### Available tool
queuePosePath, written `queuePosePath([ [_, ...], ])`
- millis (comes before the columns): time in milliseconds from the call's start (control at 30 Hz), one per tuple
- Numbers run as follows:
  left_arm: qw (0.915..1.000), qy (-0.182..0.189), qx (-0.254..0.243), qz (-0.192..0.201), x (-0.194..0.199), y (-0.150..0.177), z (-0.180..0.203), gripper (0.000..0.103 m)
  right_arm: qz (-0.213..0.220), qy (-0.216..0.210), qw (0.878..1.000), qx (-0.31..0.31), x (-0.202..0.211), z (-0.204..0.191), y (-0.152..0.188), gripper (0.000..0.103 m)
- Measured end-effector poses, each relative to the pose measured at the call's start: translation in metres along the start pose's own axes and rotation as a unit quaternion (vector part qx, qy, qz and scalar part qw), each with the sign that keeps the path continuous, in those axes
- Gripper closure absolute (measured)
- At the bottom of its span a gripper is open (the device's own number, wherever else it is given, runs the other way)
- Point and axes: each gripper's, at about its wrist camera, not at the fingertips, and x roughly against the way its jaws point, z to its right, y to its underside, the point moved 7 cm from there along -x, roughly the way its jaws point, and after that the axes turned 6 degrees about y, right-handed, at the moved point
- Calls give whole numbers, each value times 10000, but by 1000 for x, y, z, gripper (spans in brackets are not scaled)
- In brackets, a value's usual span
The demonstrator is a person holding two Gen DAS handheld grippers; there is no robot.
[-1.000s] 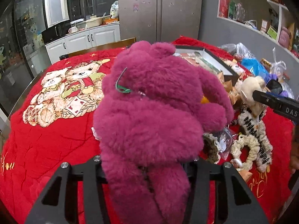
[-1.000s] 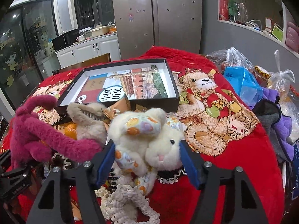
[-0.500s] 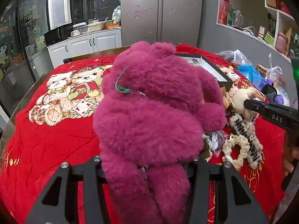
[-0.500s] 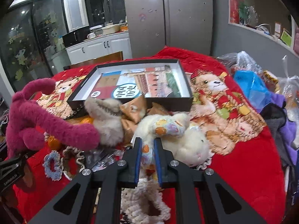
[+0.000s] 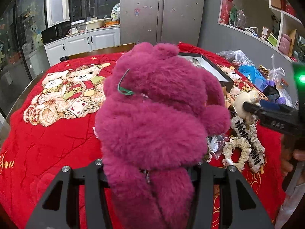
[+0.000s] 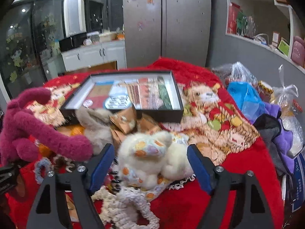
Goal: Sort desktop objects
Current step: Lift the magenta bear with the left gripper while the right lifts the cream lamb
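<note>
Magenta plush bear (image 5: 156, 118) is being held by the left gripper (image 5: 147, 168); white plush toy (image 6: 150, 156) is being framed by the wide right gripper (image 6: 150, 164).

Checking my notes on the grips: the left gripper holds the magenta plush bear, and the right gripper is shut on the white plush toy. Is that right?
Not quite. The left gripper does hold the magenta plush bear, but the right wrist view shows the right gripper open, its blue pads standing apart on either side of the white plush toy.

The right gripper (image 6: 150, 164) stands wide apart around the cream plush toy (image 6: 150, 160), in front of the black box (image 6: 125, 95) on the red cloth (image 6: 238, 181).
</note>
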Motion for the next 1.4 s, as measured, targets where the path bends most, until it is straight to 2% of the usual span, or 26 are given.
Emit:
queuePosePath([
  [67, 10000, 47, -20, -34, -3, 1, 2, 53, -225, 51, 9997, 25, -15, 0, 7, 20],
  [100, 10000, 75, -29, -52, -5, 1, 2, 53, -227, 68, 9997, 29, -18, 0, 8, 14],
  [167, 9999, 131, -44, -79, -9, 1, 4, 52, -226, 170, 9995, 106, -25, -3, 7, 10],
  [267, 9998, 156, -83, -104, -12, 2, 4, 52, -308, 478, 9980, 284, -37, -5, 3, 10],
  [433, 9997, 211, -3, -138, -17, 4, 0, 52, -484, 575, 9971, 155, -57, 4, 9, 7],
  [533, 9996, 243, 40, -156, -20, 5, -4, 52, -477, 445, 9978, -87, -58, 11, 11, 14],
  [600, 9995, 252, 35, -163, -21, 6, -5, 52, -492, 523, 9974, -61, -56, 14, 13, 24],
  [800, 9996, 260, 17, -122, -19, 5, -6, 52, -423, 521, 9977, -94, -47, 16, 15, 33],
  [1133, 9996, 268, 53, 56, -4, -2, -5, 52, -55, 276, 9994, -184, -16, 8, 2, 34],
  [1400, 9996, 184, 9, 214, 16, -1, 1, 52, 90, -118, 9999, 0, 4, -22, -3, 34],
])
